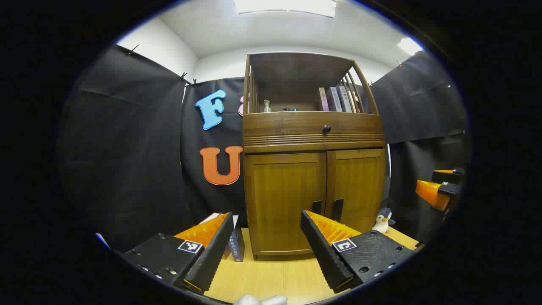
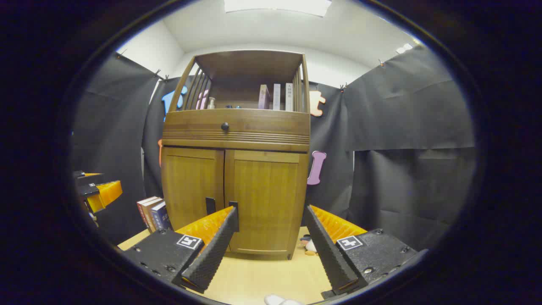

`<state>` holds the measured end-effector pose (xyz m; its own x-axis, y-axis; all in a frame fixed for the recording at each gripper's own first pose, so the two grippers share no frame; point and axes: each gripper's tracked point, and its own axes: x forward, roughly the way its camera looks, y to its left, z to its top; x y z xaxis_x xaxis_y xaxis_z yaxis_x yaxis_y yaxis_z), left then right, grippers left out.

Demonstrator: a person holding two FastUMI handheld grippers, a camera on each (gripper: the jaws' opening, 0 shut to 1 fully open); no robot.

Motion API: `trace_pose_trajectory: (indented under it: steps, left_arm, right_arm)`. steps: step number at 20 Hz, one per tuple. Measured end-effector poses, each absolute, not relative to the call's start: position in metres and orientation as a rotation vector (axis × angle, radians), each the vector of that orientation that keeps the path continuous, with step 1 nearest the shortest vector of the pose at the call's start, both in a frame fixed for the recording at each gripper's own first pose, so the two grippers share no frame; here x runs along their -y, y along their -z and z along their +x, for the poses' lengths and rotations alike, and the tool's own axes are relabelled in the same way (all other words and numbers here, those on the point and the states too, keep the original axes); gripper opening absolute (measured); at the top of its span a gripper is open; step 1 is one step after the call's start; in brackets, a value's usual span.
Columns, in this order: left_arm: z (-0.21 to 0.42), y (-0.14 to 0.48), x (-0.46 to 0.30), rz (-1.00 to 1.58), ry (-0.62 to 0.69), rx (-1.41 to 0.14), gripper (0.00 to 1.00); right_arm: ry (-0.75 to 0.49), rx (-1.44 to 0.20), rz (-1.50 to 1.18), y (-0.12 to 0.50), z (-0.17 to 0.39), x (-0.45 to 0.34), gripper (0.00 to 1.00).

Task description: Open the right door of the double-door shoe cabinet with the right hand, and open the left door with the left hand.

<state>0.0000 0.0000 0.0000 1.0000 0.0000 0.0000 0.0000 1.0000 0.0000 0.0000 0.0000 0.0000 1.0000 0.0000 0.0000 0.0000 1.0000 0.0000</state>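
Note:
The wooden shoe cabinet [image 1: 313, 135] stands upright with both doors closed. In the left gripper view its left door [image 1: 279, 199] and right door [image 1: 358, 186] meet at two dark vertical handles [image 1: 338, 209] near the bottom. My left gripper [image 1: 266, 214] is open in front of the left door, a short way off it, holding nothing. In the right gripper view my right gripper [image 2: 271, 212] is open before the right door [image 2: 266, 186], its left finger overlapping the right door's handle [image 2: 233, 206]. The other gripper appears far off at each view's edge, the right gripper [image 1: 438, 190] and the left gripper [image 2: 99, 192].
Books [image 1: 235, 248] stand on the floor left of the cabinet, and a penguin plush [image 1: 383, 220] sits at its right. A drawer with a black knob [image 1: 326, 128] lies above the doors. The open shelf holds books [image 1: 334, 99] and a bottle [image 1: 266, 106]. Light wooden flooring [image 1: 271, 275] lies in front.

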Motion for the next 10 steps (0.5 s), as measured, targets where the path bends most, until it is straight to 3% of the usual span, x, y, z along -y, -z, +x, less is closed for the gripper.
trace_pose_trajectory:
  steps: [1, 6, 7, 9, 10]
  left_arm:
    - [0.001, -0.001, -0.002, 0.003, 0.002, 0.002, 0.95]
    - [0.0, -0.003, -0.011, 0.024, 0.0, 0.005, 0.96]
    - [0.0, -0.003, -0.012, 0.025, 0.004, 0.005, 1.0]
    - [-0.001, -0.002, -0.015, 0.031, 0.006, 0.005, 0.96]
    - [-0.002, -0.002, -0.016, 0.032, 0.009, 0.005, 1.0]
  right_arm:
    - [0.002, -0.002, 0.002, 0.002, -0.001, 0.0, 1.0]
    - [0.003, -0.011, 0.018, 0.005, 0.002, -0.006, 1.0]
    - [0.002, -0.012, 0.022, 0.007, 0.002, -0.008, 1.0]
    - [0.004, -0.016, 0.028, 0.01, 0.001, -0.01, 1.0]
    - [0.004, -0.015, 0.03, 0.01, 0.001, -0.011, 1.0]
